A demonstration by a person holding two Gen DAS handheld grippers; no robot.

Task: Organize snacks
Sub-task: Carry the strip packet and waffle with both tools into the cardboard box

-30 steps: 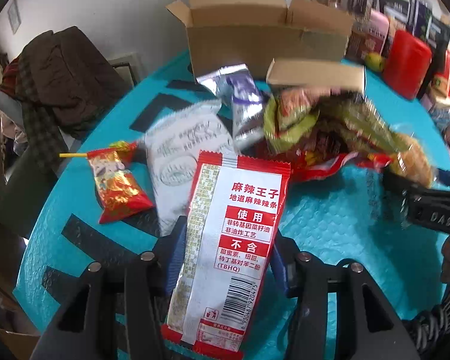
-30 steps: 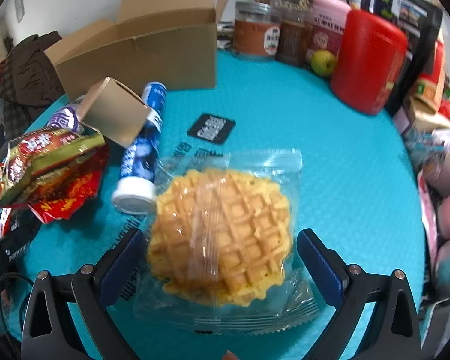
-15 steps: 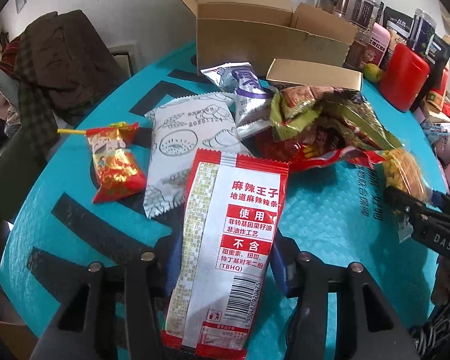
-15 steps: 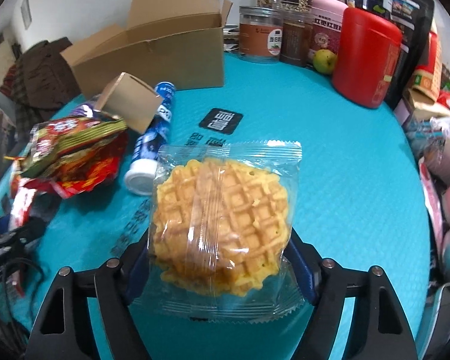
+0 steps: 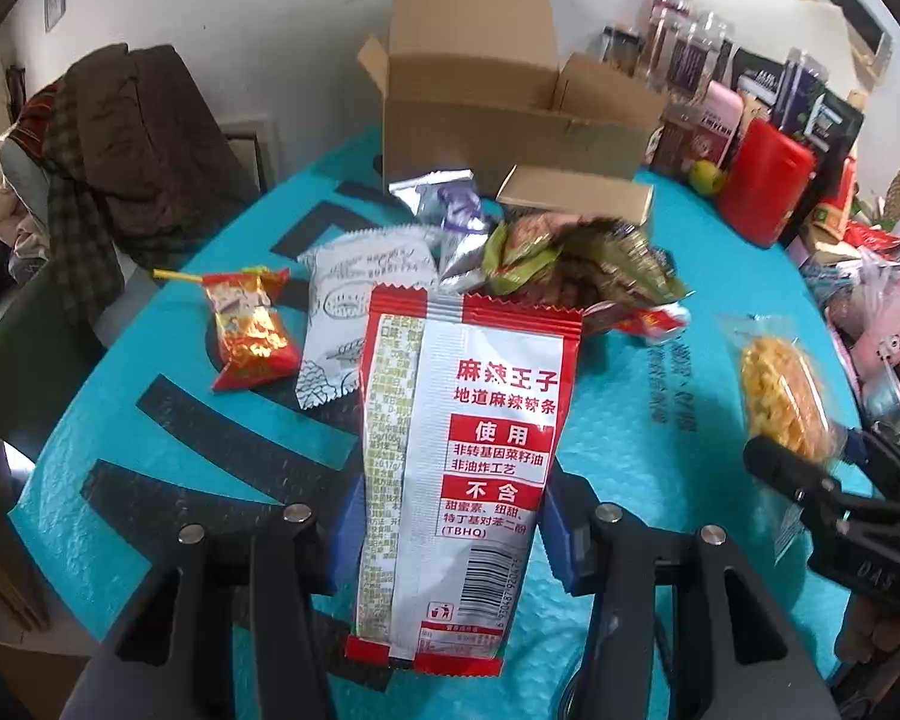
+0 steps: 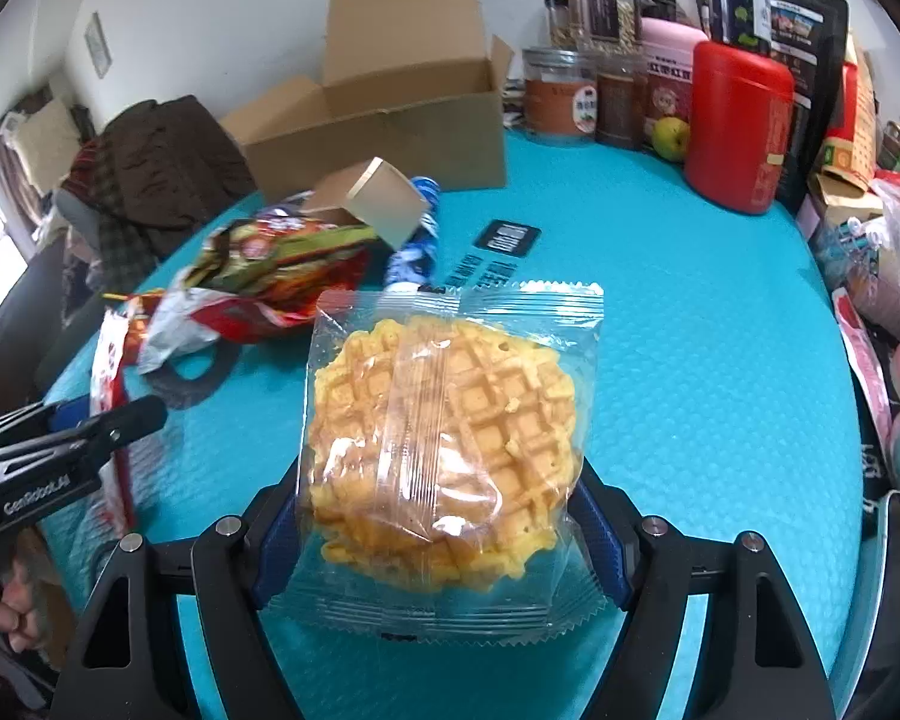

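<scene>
A: On the teal table cover (image 5: 630, 420), what does each tool hold?
B: Left gripper (image 5: 450, 531): blue pads pinched on the lower sides of the red-and-white snack packet (image 5: 468, 456), which stands upright above the cover. Right gripper (image 6: 441, 531): pads clamped on the wrapped waffle (image 6: 444, 456), likewise lifted.
A: And the remaining snacks?
B: Heaped near the open cardboard box (image 5: 486, 114); a small red packet (image 5: 249, 336) lies apart at left, perhaps a lollipop
</scene>
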